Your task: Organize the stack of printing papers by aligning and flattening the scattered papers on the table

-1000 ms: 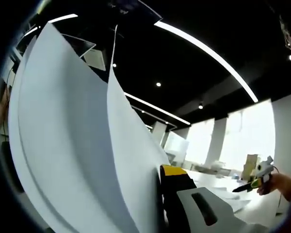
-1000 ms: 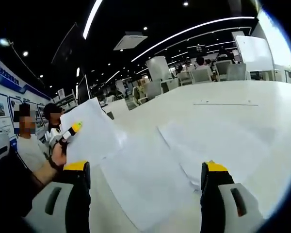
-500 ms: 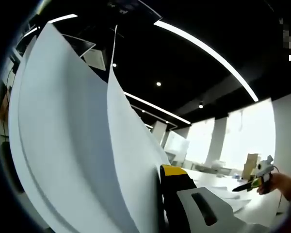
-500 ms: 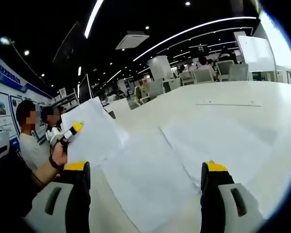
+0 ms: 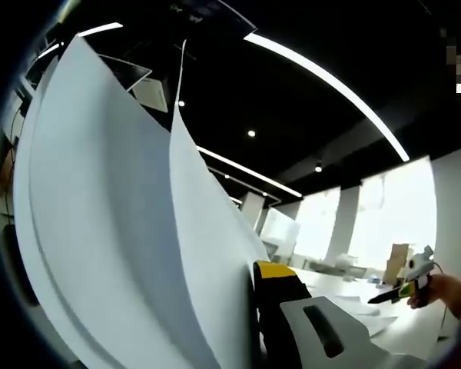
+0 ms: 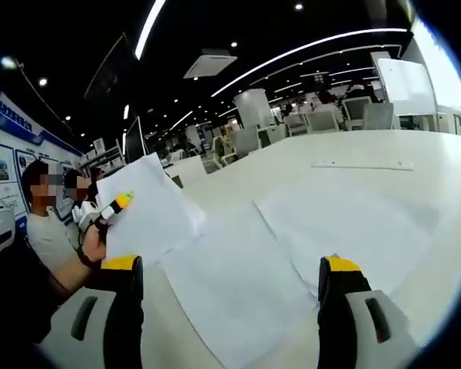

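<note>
Left hand-held gripper [image 6: 112,209] clamps thin white printing sheets [image 5: 123,231], lifted off the pale tabletop [image 6: 353,154]; two edges countable, maybe more. Right hand-held gripper [image 6: 229,286] gapes wide, empty, above two flat white sheets [image 6: 238,284] lying askew. Risk: the raised sheets bow and fan; a loose pinch could spill one.

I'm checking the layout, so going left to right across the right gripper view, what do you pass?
People standing by the wall → left gripper holding a lifted sheet → flat sheet on the table → second flat sheet → chairs at the far edge.
</note>
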A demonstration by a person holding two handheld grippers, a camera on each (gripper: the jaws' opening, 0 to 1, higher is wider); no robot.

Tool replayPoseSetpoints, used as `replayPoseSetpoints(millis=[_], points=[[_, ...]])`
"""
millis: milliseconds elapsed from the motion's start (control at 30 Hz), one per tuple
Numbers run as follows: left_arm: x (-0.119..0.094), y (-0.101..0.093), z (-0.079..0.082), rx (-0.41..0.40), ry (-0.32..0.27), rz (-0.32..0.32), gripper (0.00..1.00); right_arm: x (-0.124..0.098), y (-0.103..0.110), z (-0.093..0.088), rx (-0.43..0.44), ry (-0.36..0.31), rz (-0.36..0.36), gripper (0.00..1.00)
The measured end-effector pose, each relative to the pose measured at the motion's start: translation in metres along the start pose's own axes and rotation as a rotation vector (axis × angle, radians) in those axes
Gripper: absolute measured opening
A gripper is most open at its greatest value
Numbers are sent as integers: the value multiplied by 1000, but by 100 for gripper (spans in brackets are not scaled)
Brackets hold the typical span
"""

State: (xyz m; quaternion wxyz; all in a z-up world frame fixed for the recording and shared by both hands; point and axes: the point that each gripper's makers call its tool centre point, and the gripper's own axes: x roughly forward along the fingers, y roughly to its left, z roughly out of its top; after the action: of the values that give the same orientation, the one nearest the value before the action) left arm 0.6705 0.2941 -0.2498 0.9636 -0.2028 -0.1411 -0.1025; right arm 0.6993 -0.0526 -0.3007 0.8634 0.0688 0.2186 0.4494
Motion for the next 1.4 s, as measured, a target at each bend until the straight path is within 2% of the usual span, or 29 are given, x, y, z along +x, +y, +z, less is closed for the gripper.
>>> replayPoseSetpoints(millis=[533,767,967,1033,1133,1233,1400], points=[[0,0,1,-3,-5,-2,9,-4,5,-7,-9,6,-15,90],[0,1,1,-4,-5,-2,9,-4,2,-24,3,13,-35,89],[0,1,1,-3,-4,-2,10,-5,-3,-29,16,18,-52,90],[0,1,1,-3,-4,-2,10,-6,-5,-29,14,16,-58,90],[0,1,1,-2,-4,-2,10,-11,-12,-18,24,-22,-67,90],[0,1,1,-2,-4,-1,10,-15,-20,-10,-11,-45,-93,90],[1,2,1,-2,-4,0,10,-20,-36,-2,5,-66,-119,90]])
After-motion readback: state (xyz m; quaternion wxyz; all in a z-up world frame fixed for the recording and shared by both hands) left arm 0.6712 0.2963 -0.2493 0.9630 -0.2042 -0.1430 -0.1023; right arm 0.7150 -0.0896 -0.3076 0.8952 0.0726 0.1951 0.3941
